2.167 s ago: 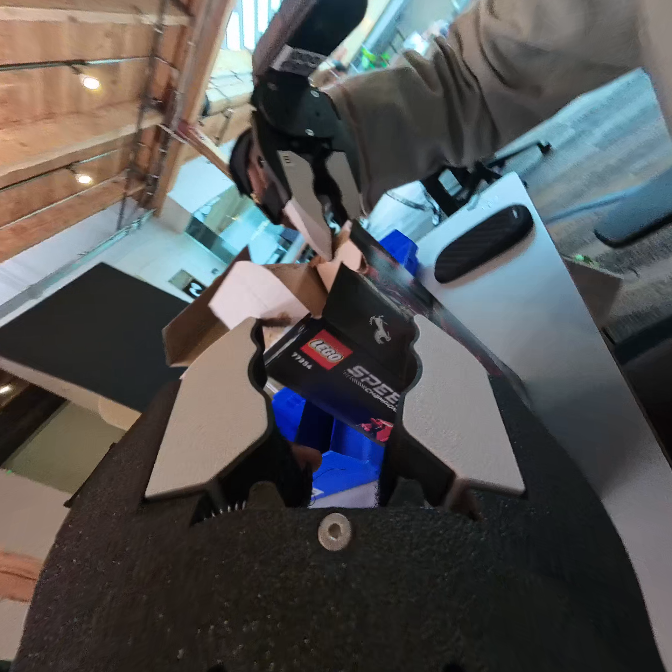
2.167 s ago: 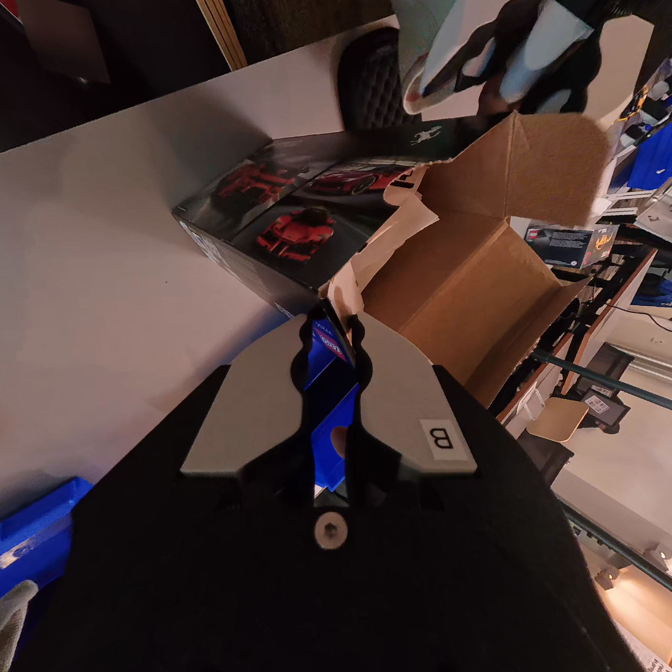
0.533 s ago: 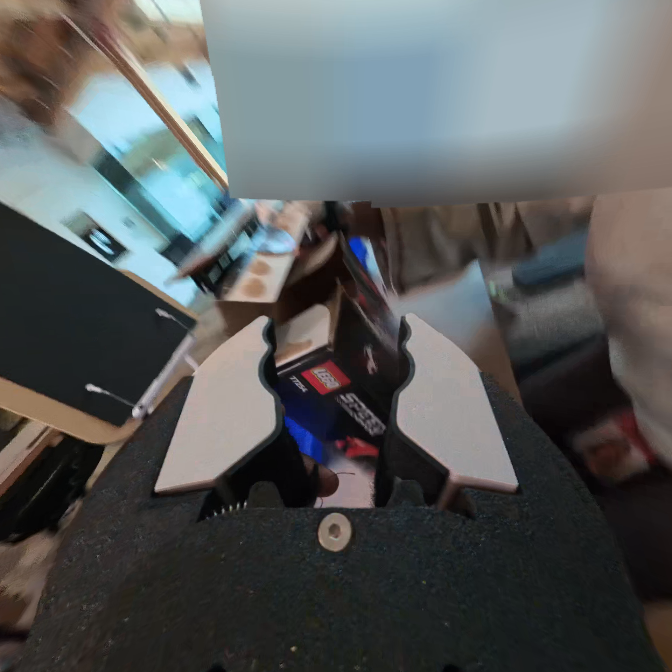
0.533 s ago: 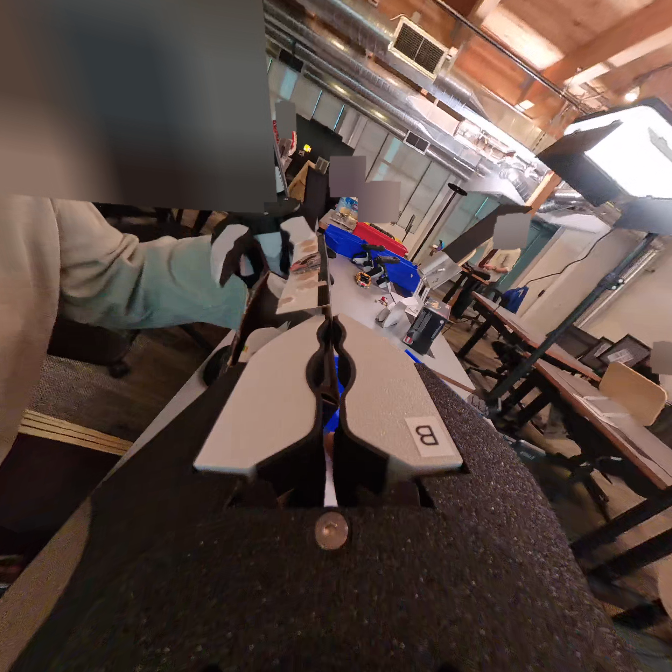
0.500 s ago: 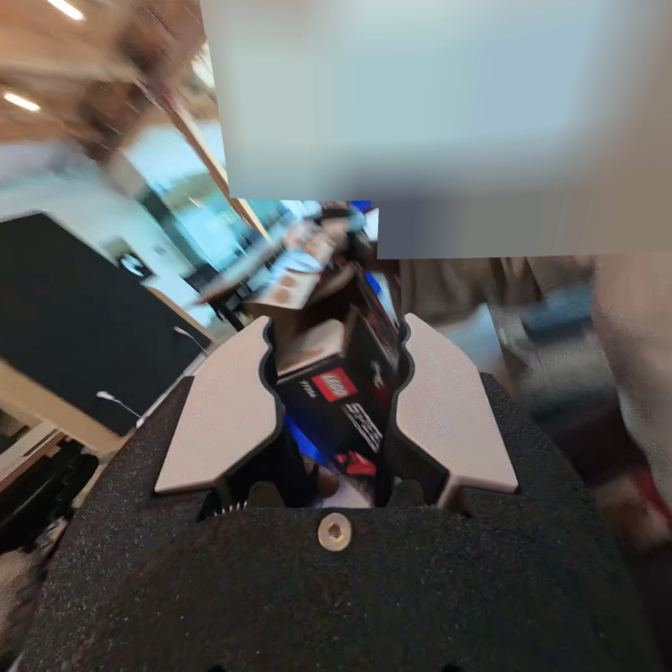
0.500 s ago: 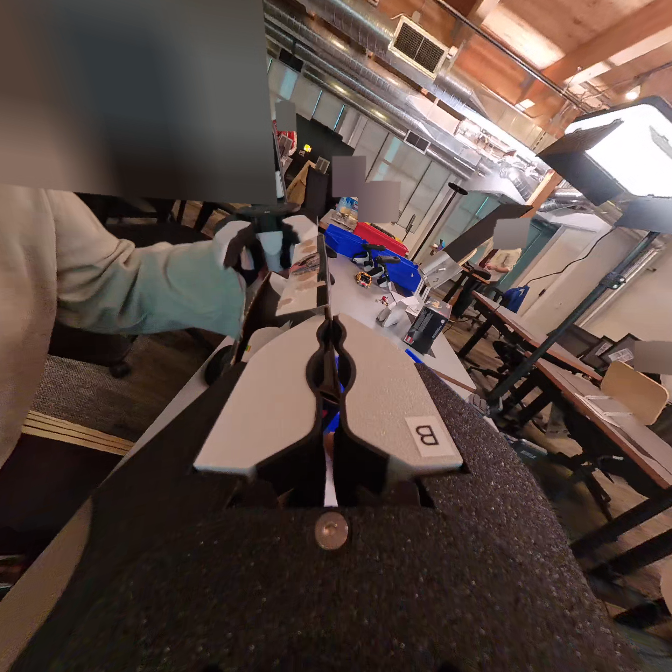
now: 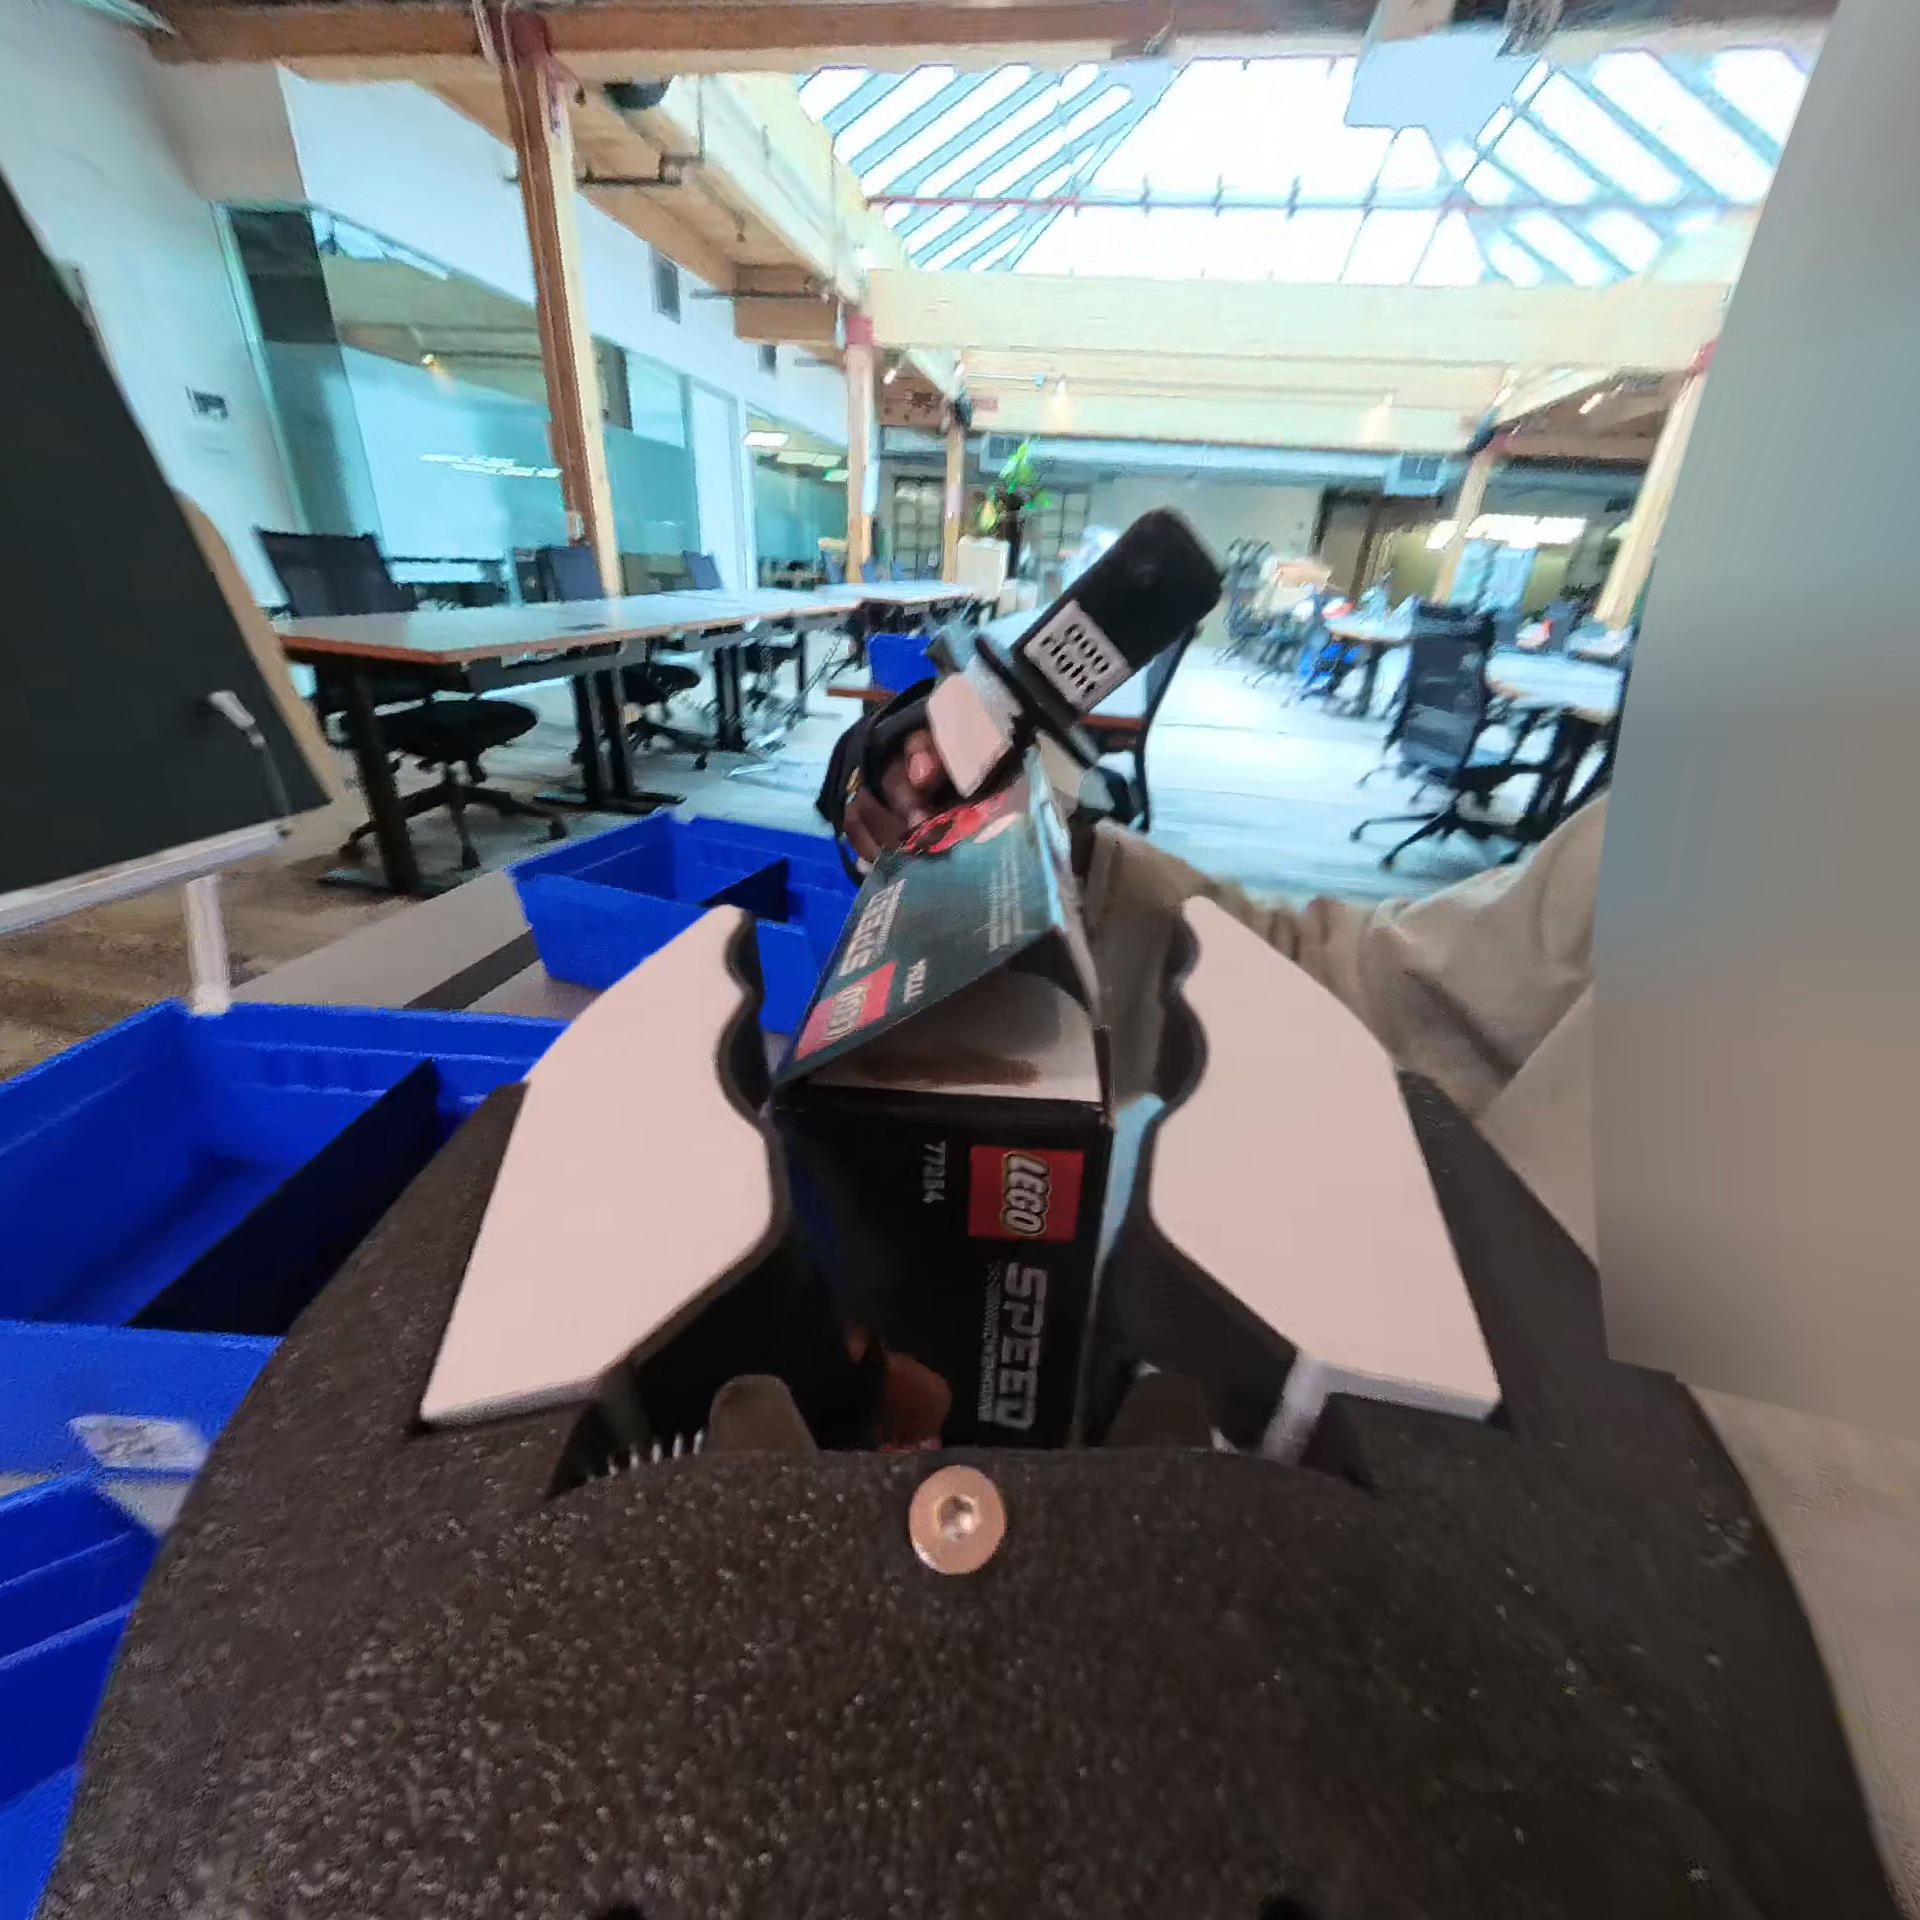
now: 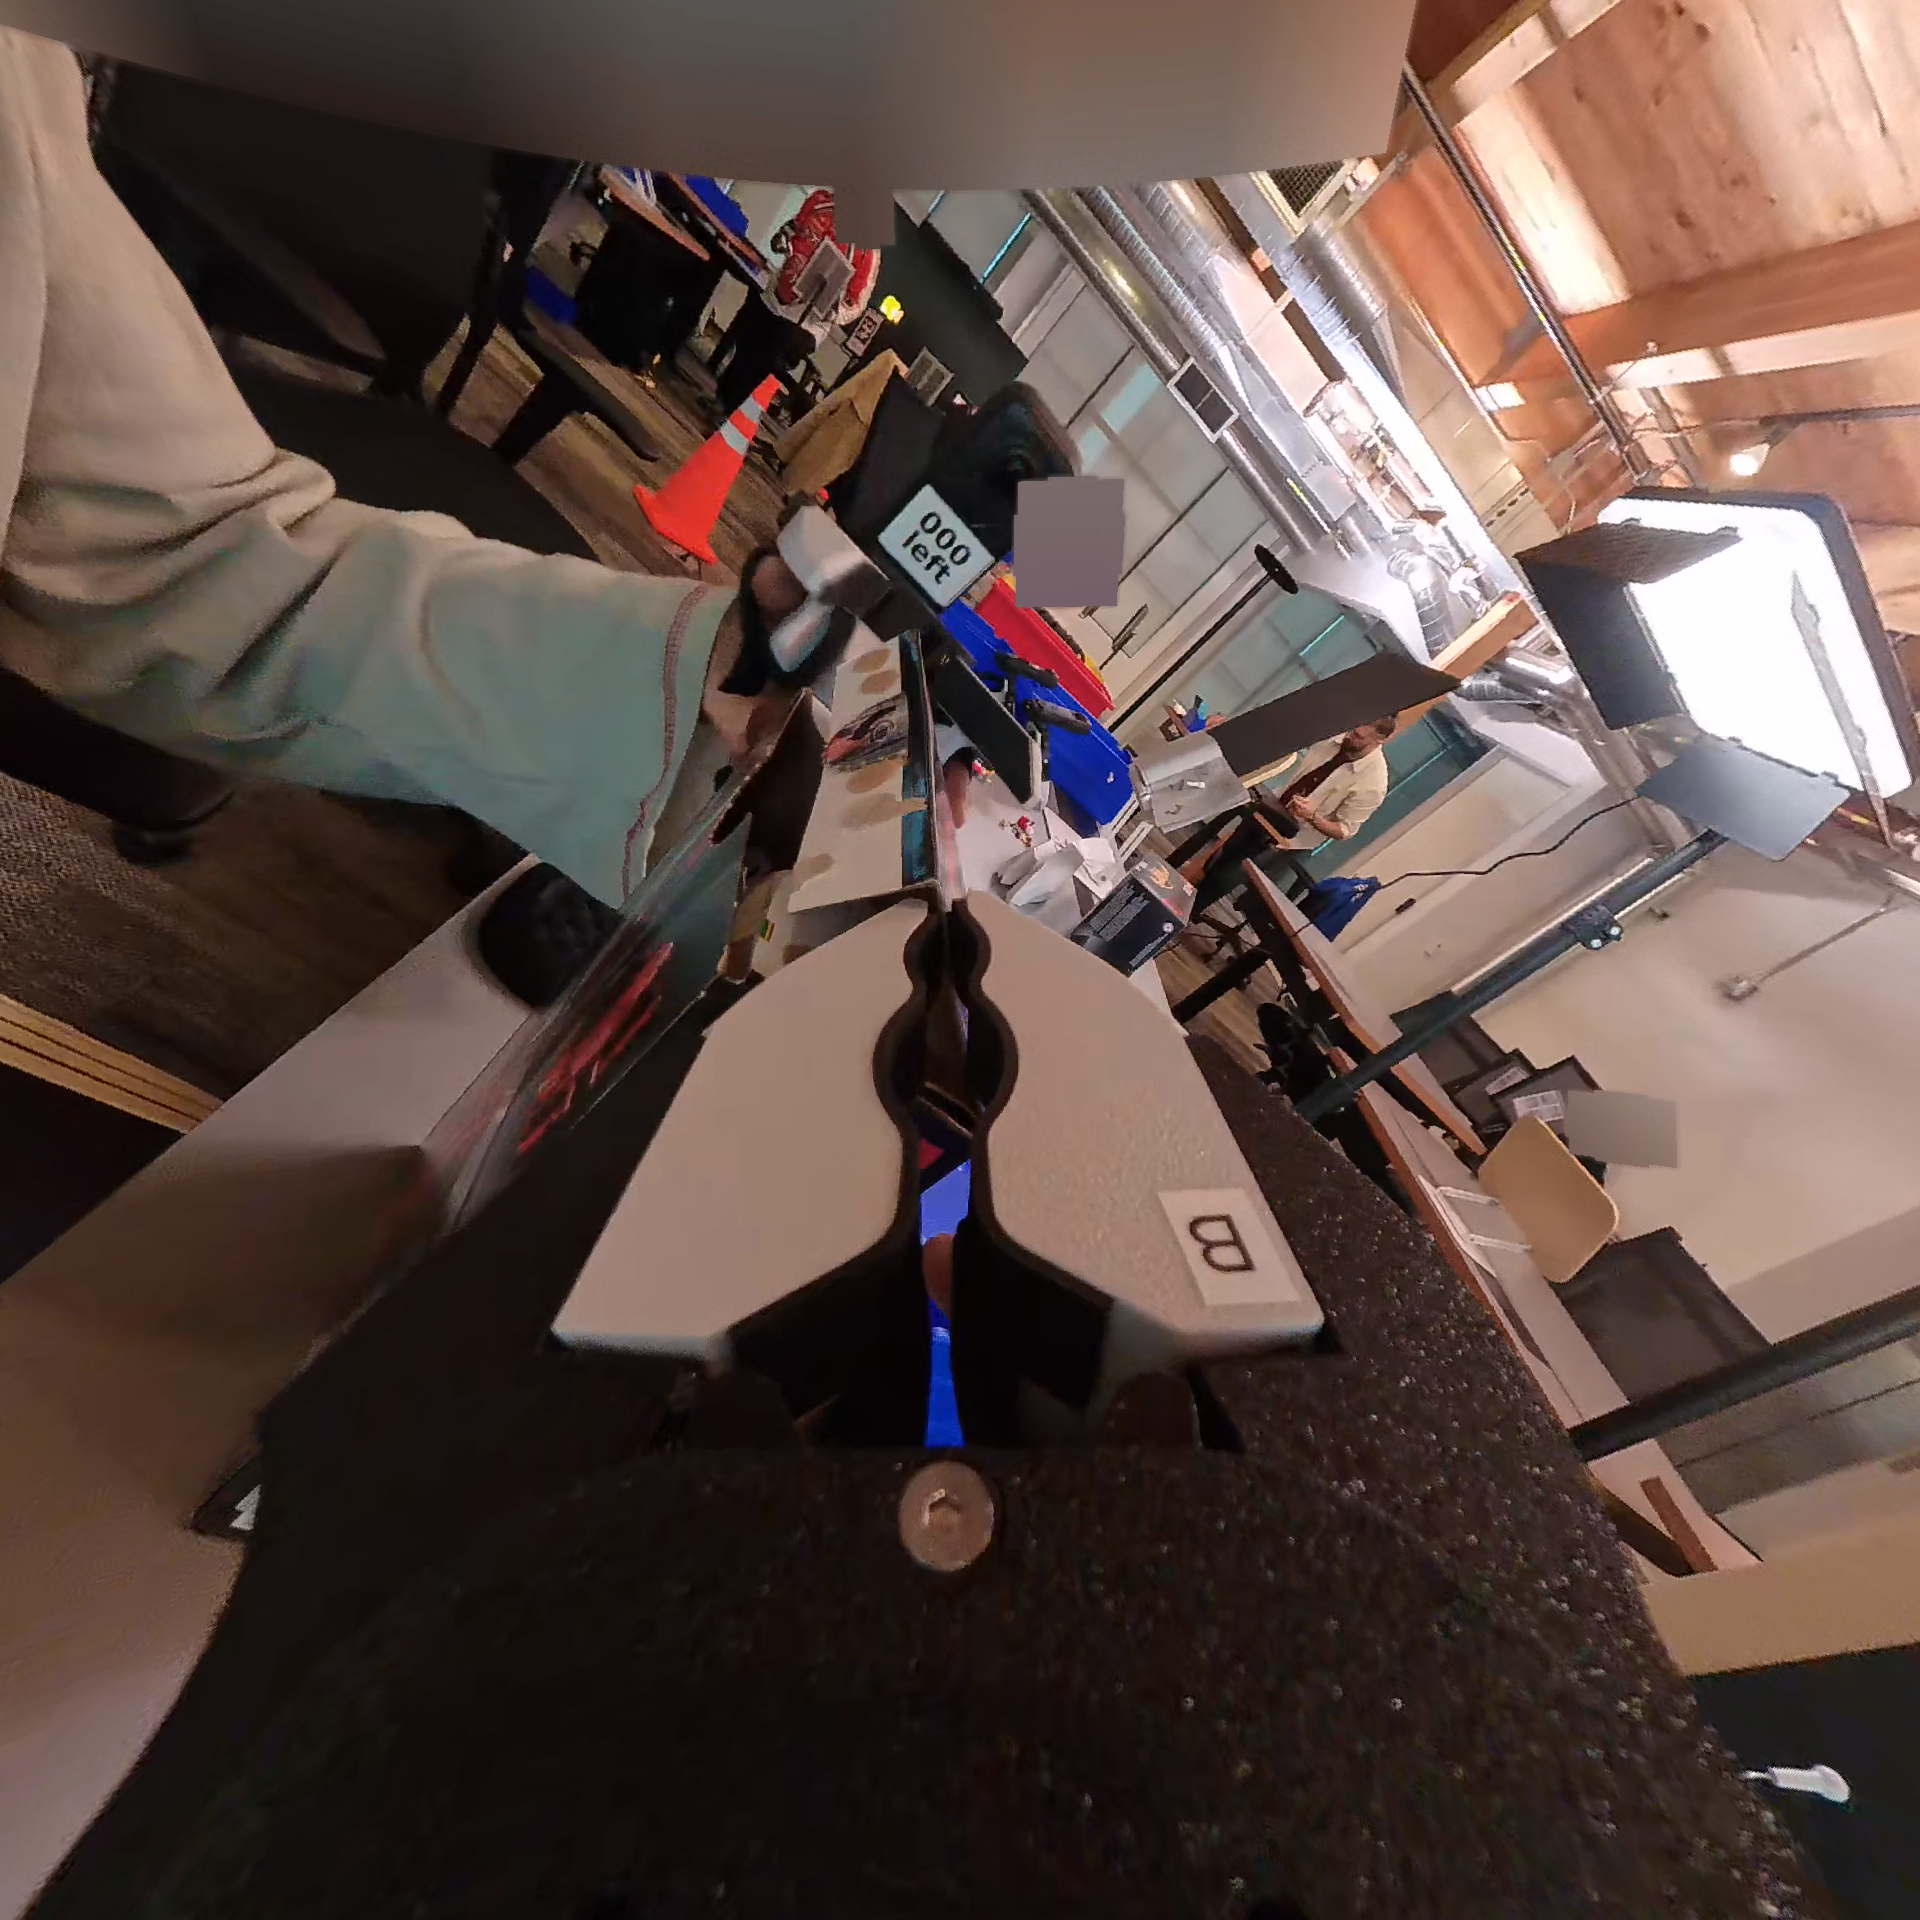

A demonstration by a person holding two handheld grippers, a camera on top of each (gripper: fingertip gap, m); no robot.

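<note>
Both views have swung level since earlier; the left gripper [image 7: 961,1070] clamps the box [image 7: 940,1262], the right gripper [image 8: 943,940] pinches its flap [image 8: 920,790]. Next: judged, pulling the flap wider.

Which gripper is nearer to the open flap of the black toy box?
Right. The right gripper is shut on the open flap; the left gripper grips the black toy box body below it.

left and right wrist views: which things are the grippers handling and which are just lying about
Handled: black toy box, gripped by left gripper; its open flap, pinched by right gripper.
Lying about: blue bins, orange cone, office chair.
</note>
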